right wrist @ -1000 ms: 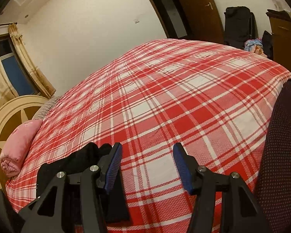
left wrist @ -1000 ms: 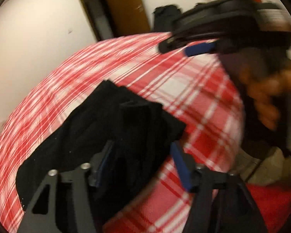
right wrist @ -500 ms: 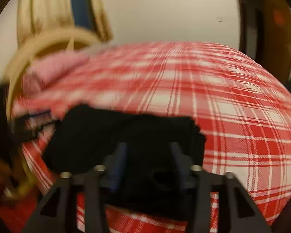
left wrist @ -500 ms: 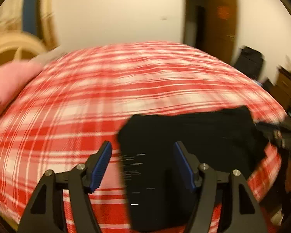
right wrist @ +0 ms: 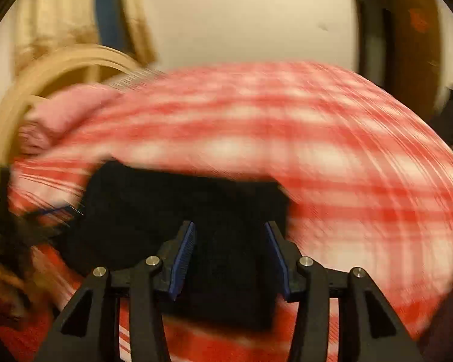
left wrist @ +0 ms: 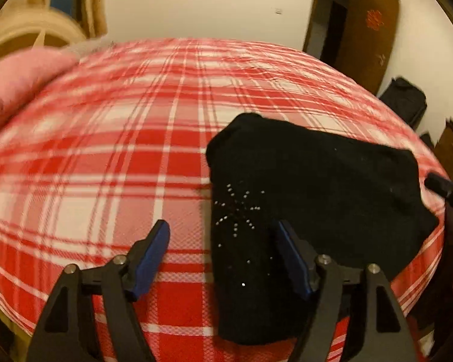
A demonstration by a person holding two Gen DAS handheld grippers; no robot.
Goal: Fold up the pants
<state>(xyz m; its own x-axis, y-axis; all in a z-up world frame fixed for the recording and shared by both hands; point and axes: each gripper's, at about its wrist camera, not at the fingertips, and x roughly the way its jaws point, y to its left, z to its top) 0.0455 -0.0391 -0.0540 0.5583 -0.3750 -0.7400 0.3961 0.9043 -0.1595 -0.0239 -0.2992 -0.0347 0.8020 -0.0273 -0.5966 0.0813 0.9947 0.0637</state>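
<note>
The black pants (left wrist: 311, 181) are lying bunched on the plaid bed (left wrist: 105, 157) near its front edge, their long axis running across both views. The left tool (left wrist: 222, 256) is straddling their near-left end, jaws opening, nothing pinched. The right tool (right wrist: 229, 250) is sitting over the other end, jaws opening, blurred cloth between but apparently unclamped.

A red plaid bedspread (left wrist: 136, 157) fills the middle; a pink pillow (left wrist: 18, 81) lies at ten o'clock; a brown door (left wrist: 368, 36) stands at two o'clock.
</note>
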